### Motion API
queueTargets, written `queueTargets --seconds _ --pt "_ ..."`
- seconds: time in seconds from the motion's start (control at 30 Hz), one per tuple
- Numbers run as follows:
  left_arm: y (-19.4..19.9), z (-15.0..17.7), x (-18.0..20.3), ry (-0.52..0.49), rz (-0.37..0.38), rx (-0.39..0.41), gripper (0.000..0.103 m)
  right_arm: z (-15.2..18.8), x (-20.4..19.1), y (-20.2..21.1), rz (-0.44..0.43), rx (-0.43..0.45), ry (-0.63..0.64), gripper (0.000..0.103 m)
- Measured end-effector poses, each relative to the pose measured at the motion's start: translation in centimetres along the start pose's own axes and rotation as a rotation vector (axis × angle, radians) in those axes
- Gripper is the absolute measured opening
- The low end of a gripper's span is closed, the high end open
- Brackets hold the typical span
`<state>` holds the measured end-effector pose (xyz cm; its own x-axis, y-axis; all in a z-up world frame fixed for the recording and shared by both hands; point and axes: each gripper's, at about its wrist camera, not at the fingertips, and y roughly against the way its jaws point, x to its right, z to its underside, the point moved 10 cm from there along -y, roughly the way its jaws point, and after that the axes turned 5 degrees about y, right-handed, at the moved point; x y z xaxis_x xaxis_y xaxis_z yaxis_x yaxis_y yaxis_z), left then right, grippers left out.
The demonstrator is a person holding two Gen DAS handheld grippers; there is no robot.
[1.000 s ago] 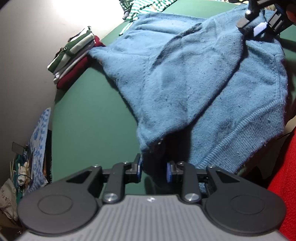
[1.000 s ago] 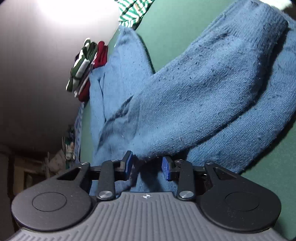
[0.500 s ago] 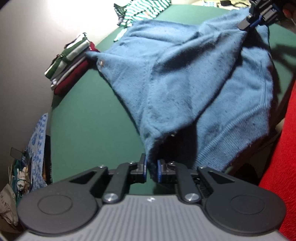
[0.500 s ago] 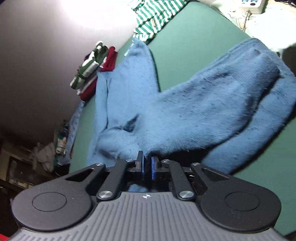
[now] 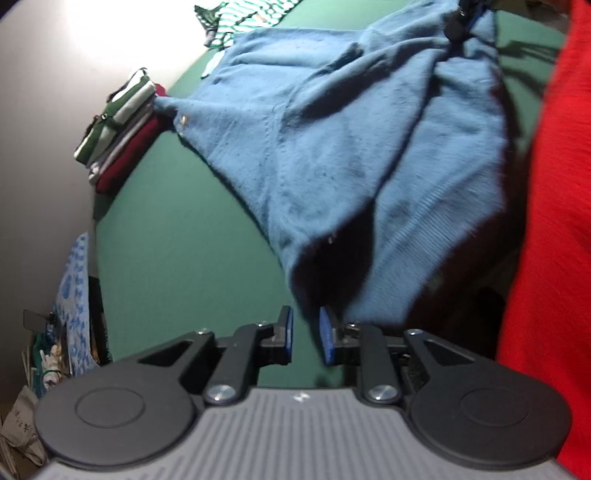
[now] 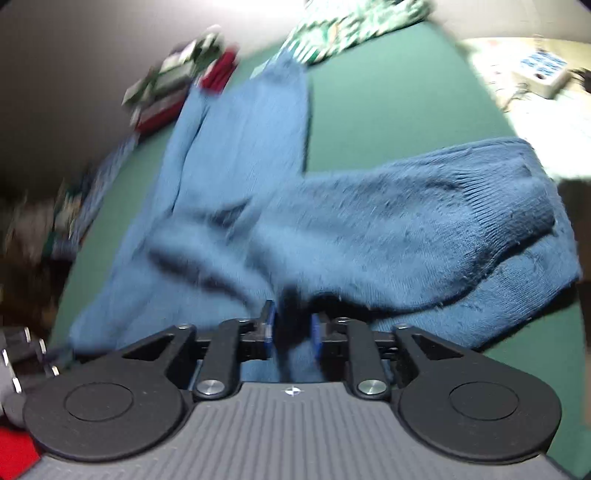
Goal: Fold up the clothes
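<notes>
Two grippers were working on one fuzzy blue knitted sweater [image 5: 332,140] that lay partly on the green tabletop [image 5: 177,266], with its near edge lifted up off the green.

A second before, your jaws stood wider around the sweater's edge. Half a second before, both pairs had pinched nearly shut on the wool. At this moment both pairs were opening again. Your left gripper [image 5: 306,332] had a small gap between its blue pads [image 5: 327,341]. The sweater's bottom corner hung just above that gap, and I could not tell if it touched the pads; it looked let go. Your right gripper [image 6: 291,325] also had a small gap. Blue wool sat between its pads [image 6: 268,321], but that view was blurred, so I could not tell if the pads pressed on it.

The sweater had been pulled up higher than before. One long sleeve [image 6: 424,229] lay across the body. To me this means you lifted the edge and were loosening your hold, maybe to get a better grip before folding. The fold was not done yet.

No boxes or baskets showed anywhere. A neat stack of folded clothes, green, white and dark red [image 5: 118,125], sat at the far edge of the tabletop. A green and white striped garment [image 5: 251,18] lay beyond the sweater. Your red sleeve [image 5: 554,184] filled the right side of the left view.
</notes>
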<state>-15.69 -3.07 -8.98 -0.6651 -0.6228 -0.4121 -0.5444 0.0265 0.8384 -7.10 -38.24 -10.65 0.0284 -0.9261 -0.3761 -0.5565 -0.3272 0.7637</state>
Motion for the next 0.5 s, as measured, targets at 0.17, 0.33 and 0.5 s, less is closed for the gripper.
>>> queueTargets --seconds 0.17,0.33,0.5 --pt "2.3 -2.5 -3.2 0.155 0.04 0.071 0.025 -3.1 -2.3 1.4 -0.101 0.119 0.072 0.027" --pt "0.0 -6.8 -2.3 0.25 0.134 0.159 0.026 -4.4 -5.9 -4.0 -0.127 0.127 0.082 0.03" --pt "-3.9 -5.8 1.1 0.296 0.292 0.091 0.024 -4.5 -6.6 -5.7 -0.103 0.091 0.079 0.028"
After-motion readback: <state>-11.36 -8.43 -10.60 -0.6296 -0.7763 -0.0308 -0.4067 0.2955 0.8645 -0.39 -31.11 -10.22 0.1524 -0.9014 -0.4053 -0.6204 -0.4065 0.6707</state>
